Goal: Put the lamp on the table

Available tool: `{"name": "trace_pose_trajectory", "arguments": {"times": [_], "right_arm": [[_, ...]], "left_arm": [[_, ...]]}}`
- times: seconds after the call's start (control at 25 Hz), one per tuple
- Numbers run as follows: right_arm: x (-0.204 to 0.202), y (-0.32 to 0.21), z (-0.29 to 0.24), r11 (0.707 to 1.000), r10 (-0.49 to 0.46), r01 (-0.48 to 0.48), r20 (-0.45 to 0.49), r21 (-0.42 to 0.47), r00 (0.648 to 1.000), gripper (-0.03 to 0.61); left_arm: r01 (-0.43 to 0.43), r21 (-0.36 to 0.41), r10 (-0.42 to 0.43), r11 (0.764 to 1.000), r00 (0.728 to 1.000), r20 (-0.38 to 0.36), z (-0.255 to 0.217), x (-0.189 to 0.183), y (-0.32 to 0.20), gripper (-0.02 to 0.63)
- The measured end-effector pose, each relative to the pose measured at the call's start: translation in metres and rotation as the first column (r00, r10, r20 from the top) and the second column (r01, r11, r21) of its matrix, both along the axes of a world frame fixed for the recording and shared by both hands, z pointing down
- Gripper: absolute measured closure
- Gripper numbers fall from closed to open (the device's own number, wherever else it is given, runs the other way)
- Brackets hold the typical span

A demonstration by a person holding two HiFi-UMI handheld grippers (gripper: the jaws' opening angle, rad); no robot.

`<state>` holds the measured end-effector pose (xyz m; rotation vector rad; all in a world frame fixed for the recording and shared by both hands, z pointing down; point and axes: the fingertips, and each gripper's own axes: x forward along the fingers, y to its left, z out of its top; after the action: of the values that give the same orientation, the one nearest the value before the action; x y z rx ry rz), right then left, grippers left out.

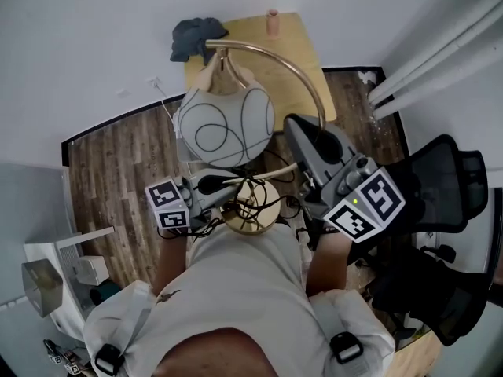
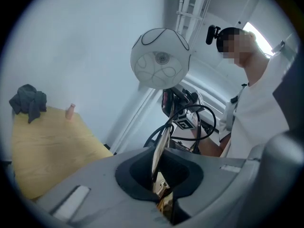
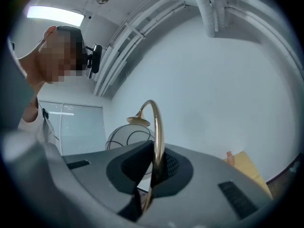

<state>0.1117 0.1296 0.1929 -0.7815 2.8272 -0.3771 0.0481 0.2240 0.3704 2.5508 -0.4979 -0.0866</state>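
Observation:
I carry the lamp in the air between both grippers. Its white globe shade (image 1: 224, 124) with black line loops hangs from a curved brass arm (image 1: 283, 61), and the round brass base (image 1: 251, 209) sits near my chest. My left gripper (image 1: 224, 188) is shut on the lamp's thin stem (image 2: 160, 151) close to the base. My right gripper (image 1: 314, 137) is shut on the brass arm (image 3: 156, 137) below its curve. The yellow wooden table (image 1: 302, 49) stands ahead against the wall, beyond the shade. The left gripper view has the shade (image 2: 160, 58) above the table (image 2: 47, 146).
On the table lie a dark crumpled cloth (image 1: 196, 38) and a small pink bottle (image 1: 273, 22). A black office chair (image 1: 440, 203) stands at my right, white pipes (image 1: 424, 61) run along the wall, and a white box (image 1: 55, 273) sits at lower left. Black cable loops hang round the lamp base.

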Motion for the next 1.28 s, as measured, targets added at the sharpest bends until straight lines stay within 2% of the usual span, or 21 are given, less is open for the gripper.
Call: {"name": "trace_pose_trajectory", "arguments": {"times": [0.4,0.72,1.28], "right_arm": [[0.016,-0.053,-0.001,0.999,-0.049,0.049,0.010,0.001,0.999,0.577],[0.018,-0.082,-0.001,0.998,-0.064,0.064,0.003,-0.003,0.998,0.577],[-0.002,-0.161,0.005,1.000,-0.032,0.031,-0.025,-0.002,0.999,0.577]], "left_arm": [[0.054,0.005,-0.054,0.999,0.999,0.003,-0.001,0.020,-0.050,0.601],[0.078,0.010,-0.078,0.997,0.997,0.022,-0.002,0.022,-0.078,0.601],[0.041,0.026,-0.041,0.999,0.999,0.022,0.004,-0.001,-0.163,0.600]]}}
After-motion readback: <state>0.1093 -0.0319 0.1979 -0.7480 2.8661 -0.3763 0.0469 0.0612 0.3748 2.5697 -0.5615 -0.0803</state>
